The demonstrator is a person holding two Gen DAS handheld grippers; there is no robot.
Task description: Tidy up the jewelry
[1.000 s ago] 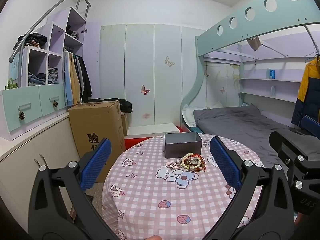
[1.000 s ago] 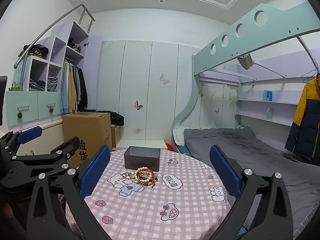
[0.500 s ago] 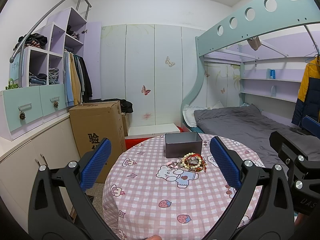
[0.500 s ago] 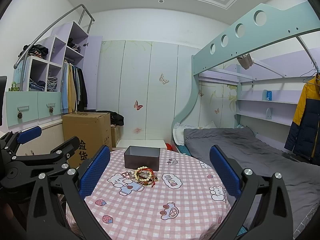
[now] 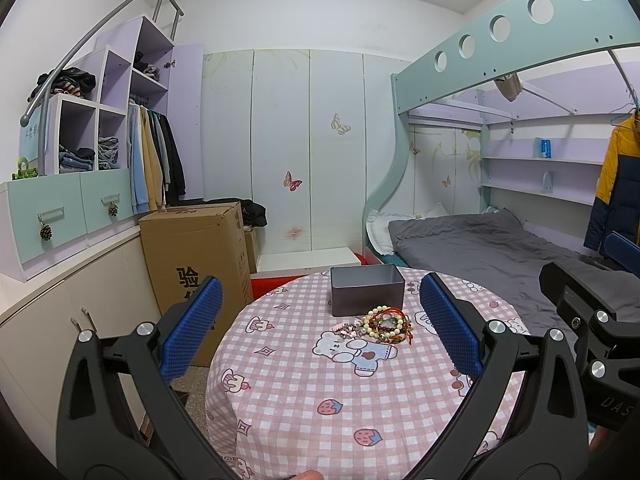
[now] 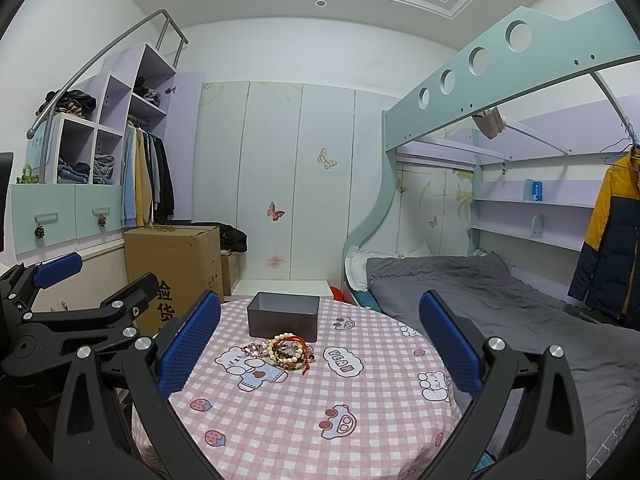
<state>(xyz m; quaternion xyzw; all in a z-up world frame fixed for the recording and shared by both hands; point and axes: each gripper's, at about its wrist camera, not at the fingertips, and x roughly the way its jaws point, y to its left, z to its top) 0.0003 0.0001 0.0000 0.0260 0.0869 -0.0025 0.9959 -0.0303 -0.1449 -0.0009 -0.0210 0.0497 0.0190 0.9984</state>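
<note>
The bracelets (image 5: 386, 322) lay heaped on the checked tablecloth (image 5: 344, 408), touching the front of the open grey tin (image 5: 366, 290); the heap ran roughly left to right, pointing no clear way. Both the left gripper (image 5: 320, 336) and right gripper (image 6: 320, 344) hung spread and empty, well back. The approach step seemed in hand; next, one claw must descend and pinch a single strand.

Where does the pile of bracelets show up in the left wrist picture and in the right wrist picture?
Left wrist: the pile of bracelets lies right of centre on the checked tablecloth, just in front of the grey box.
Right wrist: the pile lies left of centre, again just in front of the box.
Shared landmark: the bear print beside the pile.
</note>
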